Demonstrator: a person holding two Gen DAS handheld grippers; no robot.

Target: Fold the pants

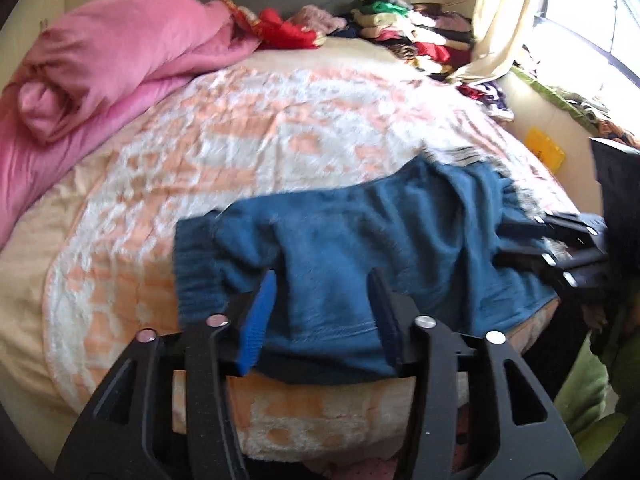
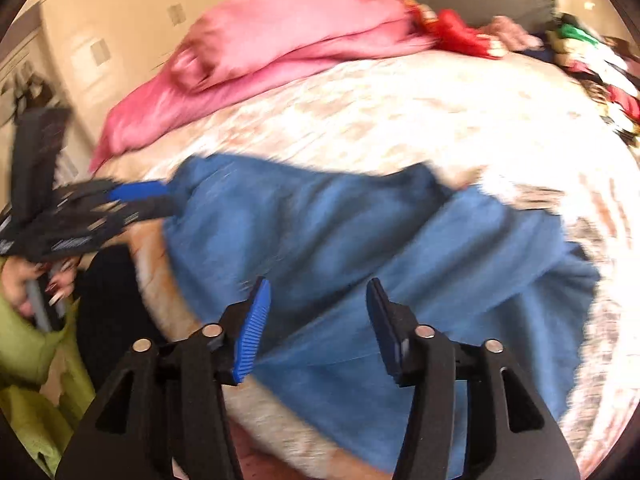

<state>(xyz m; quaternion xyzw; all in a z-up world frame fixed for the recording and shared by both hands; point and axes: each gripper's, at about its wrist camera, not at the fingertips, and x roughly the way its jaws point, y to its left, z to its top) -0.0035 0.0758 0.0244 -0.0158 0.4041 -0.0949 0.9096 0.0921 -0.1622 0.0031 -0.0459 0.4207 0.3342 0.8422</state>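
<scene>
Left wrist view: my left tongs point(image 1: 324, 312) stand wide, gripping nothing, over the near hem of the pants point(image 1: 360, 236), which lie rumpled at five o'clock on the bed point(image 1: 240, 120). I should pinch the edge squarely.

Right wrist view: my right tongs point(image 2: 318, 328) gape wide too. The pants, fuzzy blue, sprawl creased from nine to four o'clock; smoothing first would help, I think.

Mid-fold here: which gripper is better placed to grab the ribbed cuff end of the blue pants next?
Left, probably. The left gripper is open and sits right beside the ribbed cuff of the blue pants. The right gripper, also open, is over the pants' wider end, farther from that cuff.
</scene>
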